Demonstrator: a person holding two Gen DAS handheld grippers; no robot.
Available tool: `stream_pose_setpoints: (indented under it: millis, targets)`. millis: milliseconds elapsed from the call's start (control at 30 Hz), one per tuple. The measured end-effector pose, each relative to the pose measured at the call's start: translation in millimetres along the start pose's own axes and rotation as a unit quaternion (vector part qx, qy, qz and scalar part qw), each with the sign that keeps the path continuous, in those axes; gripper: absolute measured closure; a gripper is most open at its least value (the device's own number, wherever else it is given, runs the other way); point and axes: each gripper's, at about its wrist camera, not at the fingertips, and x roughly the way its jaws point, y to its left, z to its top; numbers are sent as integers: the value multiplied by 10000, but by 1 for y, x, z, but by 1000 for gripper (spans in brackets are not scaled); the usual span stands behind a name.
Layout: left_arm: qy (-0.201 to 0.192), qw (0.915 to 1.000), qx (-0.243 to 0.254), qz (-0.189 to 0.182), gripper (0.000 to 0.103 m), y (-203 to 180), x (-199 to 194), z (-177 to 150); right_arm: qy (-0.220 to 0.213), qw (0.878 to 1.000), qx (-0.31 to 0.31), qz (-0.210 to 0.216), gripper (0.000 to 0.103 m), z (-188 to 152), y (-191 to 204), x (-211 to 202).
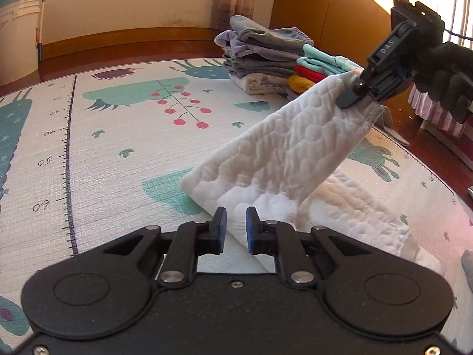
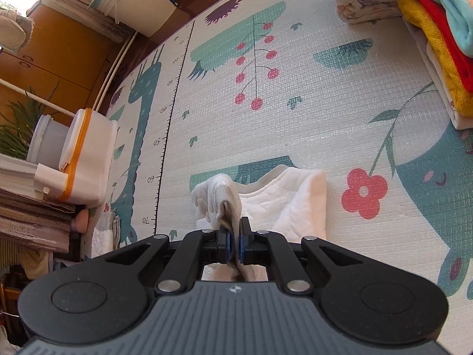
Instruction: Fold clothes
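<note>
A white quilted garment (image 1: 283, 153) lies partly on the patterned play mat (image 1: 118, 148). Its upper end is lifted off the mat by my right gripper (image 1: 353, 94), which is shut on the grey-trimmed hem and held by a black-gloved hand (image 1: 443, 74). In the right wrist view the same gripper (image 2: 234, 238) pinches the grey hem, with the rest of the garment (image 2: 298, 201) spread on the mat below. My left gripper (image 1: 236, 222) hovers low over the garment's near edge, open, with nothing between its blue pads.
A stack of folded clothes (image 1: 266, 62) in grey, teal, red and yellow sits at the mat's far right (image 2: 437, 44). White lidded containers (image 2: 85, 159) and a plant stand beside the mat's left edge. A wooden floor and wall lie beyond the mat.
</note>
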Motion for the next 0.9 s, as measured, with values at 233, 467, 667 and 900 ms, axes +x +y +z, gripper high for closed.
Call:
stream_pose_setpoints:
  millis: [233,467,667,900]
  targets:
    - [193,9997,-121,53,93,25,54,22,293,9972,642,259,95,-11,-9,2]
    - [534,9981,261,-190,93,13,91,35,816,9922,937,98,95,-44,-27,15]
    - [913,9944,425,-318,93,12,112,40,912,9914,918,188,95,-50,-23,17]
    - [978,9932,507,-364,86,10,112,40,542,9961,691,-16,95,-35,-22,16]
